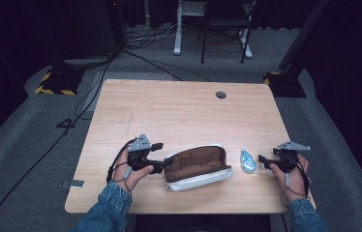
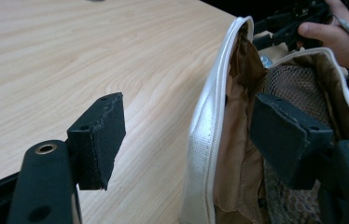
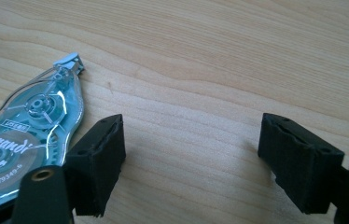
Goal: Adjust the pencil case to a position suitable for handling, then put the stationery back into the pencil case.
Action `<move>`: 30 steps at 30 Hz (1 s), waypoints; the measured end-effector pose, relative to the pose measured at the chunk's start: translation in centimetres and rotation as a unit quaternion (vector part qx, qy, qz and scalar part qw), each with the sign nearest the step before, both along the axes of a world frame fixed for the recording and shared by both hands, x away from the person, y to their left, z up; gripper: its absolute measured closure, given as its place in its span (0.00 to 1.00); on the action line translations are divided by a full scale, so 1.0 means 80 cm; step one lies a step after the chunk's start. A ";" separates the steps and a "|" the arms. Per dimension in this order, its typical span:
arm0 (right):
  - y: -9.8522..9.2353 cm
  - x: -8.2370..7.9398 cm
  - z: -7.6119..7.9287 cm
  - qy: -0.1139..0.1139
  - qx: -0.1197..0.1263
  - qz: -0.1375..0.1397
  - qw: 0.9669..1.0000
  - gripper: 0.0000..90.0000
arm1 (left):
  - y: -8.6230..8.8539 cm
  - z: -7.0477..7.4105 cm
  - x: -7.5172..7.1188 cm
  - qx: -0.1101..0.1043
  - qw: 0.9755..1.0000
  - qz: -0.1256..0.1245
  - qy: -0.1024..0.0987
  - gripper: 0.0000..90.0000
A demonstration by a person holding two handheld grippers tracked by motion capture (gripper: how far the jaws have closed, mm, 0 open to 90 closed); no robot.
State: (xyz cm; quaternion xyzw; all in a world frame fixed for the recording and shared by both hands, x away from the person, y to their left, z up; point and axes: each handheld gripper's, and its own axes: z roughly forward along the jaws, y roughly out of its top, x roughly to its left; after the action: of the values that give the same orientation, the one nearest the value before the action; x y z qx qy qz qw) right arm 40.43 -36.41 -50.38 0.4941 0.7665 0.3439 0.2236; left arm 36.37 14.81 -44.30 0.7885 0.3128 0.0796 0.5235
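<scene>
A pouch (image 1: 196, 166) with a white outside and brown lining lies open near the table's front edge. My left gripper (image 1: 163, 154) is open at its left end. In the left gripper view the jaws straddle the pouch's white rim (image 2: 210, 130), one pad outside and the other pad (image 2: 287, 135) inside against the mesh lining; the left gripper (image 2: 189, 135) is not clamped. A clear blue correction-tape dispenser (image 1: 248, 160) lies just right of the pouch. My right gripper (image 1: 262, 162) is open beside it. In the right gripper view the dispenser (image 3: 28, 126) sits left of the open right gripper (image 3: 191, 149), outside the gap.
The wooden table (image 1: 184, 111) has a round cable hole (image 1: 220, 94) near its far edge. Bare wood spreads behind the pouch. The person's other hand (image 2: 331, 32) shows beyond the pouch in the left gripper view. Cables and stand legs lie on the floor beyond the table.
</scene>
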 end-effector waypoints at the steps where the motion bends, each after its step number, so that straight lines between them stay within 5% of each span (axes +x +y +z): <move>1: 0.000 0.000 0.000 0.000 0.000 0.000 1.000 0.26 | 0.003 0.003 -0.001 0.001 1.000 0.000 -0.007 0.30; 13: -0.001 -0.002 0.000 0.002 0.001 0.006 1.000 0.26 | 0.049 0.008 -0.009 0.016 0.998 0.047 -0.032 0.29; 15: -0.001 -0.003 0.000 0.002 0.001 0.006 1.000 0.26 | 0.058 0.005 -0.008 0.053 0.996 0.067 -0.039 0.29; 20: -0.001 -0.003 0.002 0.007 -0.001 0.004 1.000 0.26 | 0.073 -0.010 0.001 0.102 0.990 0.097 -0.022 0.27; 25: -0.004 -0.004 0.010 0.022 0.006 0.002 1.000 0.25 | 0.085 -0.029 0.007 0.125 0.985 0.116 0.009 0.26; 28: -0.005 -0.006 0.017 0.021 0.010 0.001 1.000 0.25 | 0.091 -0.040 0.011 0.149 0.981 0.124 0.018 0.25; 30: -0.004 -0.008 0.022 0.022 0.012 0.002 1.000 0.25 | 0.092 -0.045 0.013 0.178 0.975 0.129 0.022 0.24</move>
State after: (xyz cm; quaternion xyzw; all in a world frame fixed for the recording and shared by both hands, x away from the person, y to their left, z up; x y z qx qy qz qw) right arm 39.82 -36.73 -48.60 0.5030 0.7679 0.3427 0.1997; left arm 37.40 22.17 -47.93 0.8240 0.4038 0.1833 0.3527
